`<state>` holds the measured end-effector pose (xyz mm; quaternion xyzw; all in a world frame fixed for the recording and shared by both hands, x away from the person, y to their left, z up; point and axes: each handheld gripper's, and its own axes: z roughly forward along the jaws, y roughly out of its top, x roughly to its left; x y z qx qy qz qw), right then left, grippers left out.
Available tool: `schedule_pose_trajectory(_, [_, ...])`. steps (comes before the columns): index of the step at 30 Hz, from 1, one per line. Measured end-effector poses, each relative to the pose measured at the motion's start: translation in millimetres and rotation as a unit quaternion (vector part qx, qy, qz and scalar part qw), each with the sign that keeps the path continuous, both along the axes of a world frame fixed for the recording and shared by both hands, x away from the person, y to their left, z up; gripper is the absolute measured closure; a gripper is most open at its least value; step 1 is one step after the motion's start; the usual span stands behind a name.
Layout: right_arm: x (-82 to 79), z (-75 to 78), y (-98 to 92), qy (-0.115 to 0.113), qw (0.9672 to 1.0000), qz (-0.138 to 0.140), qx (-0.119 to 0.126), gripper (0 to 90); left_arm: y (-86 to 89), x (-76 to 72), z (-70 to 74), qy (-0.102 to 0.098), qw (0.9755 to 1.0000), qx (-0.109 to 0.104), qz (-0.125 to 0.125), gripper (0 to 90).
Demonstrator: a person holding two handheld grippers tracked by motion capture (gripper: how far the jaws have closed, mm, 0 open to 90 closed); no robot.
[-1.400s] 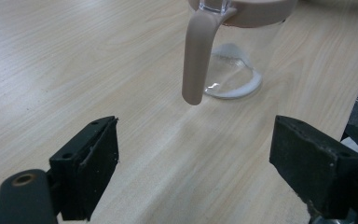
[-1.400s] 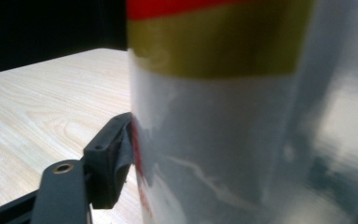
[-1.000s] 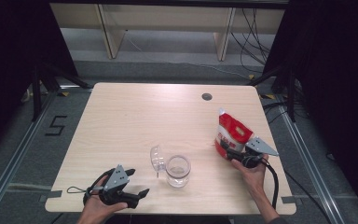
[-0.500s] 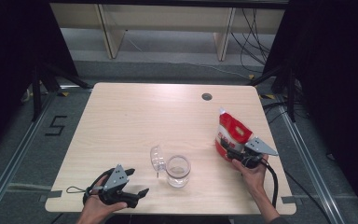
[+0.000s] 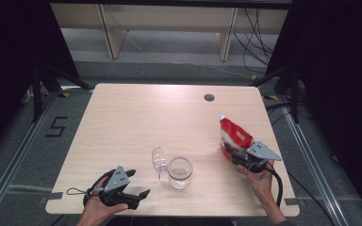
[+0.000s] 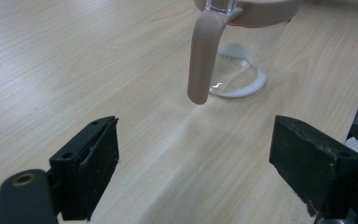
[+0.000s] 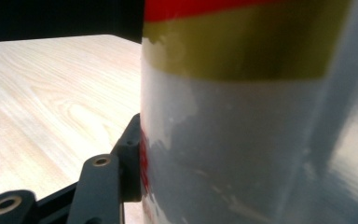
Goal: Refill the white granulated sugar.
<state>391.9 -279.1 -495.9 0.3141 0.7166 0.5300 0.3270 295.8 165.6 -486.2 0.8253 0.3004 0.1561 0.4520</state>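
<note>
right gripper (image 5: 233, 154) jaws just been closing, now clamped on red pouch (image 5: 233, 136) at table's right edge. left gripper (image 5: 139, 183) wide open, empty, near clear jar (image 5: 179, 171). grasp step; next: lift pouch w/o crushing, carry to jar.

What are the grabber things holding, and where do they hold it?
The right gripper has just been closing on the red and white pouch, pinching its lower part. The left gripper is open and holds nothing.
</note>
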Motion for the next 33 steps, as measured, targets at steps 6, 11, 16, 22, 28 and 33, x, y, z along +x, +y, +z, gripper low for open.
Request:
schedule_pose_trajectory(6, [-2.9,4.6,-0.7,-0.024,0.9997,0.0,-0.01,47.4,-1.2,-0.7,-0.7,0.01,0.9999,-0.008,0.003,15.3])
schedule_pose_trajectory(11, [-9.6,12.5,-1.6,-0.036,0.9992,0.004,-0.02,47.4,-0.4,-0.5,-0.5,0.011,0.9999,-0.004,0.007,15.3])
schedule_pose_trajectory(16, [-18.3,20.6,0.2,-0.058,0.9973,0.008,-0.045,47.5,-0.2,0.4,-0.8,0.008,0.9999,-0.004,0.007,15.3])
schedule_pose_trajectory(22, [-26.8,28.0,8.7,-0.082,0.9933,0.023,-0.077,47.5,1.2,2.2,-0.5,-0.001,1.0,0.005,0.003,15.3])
schedule_pose_trajectory(28, [-36.2,32.0,18.4,-0.106,0.9849,0.04,-0.131,47.6,1.7,2.4,-0.6,0.0,1.0,0.004,0.005,15.3])
schedule_pose_trajectory(33, [-41.3,34.4,25.6,-0.121,0.9766,0.052,-0.17,47.7,5.2,3.3,0.4,0.003,0.9999,-0.002,0.013,15.3])
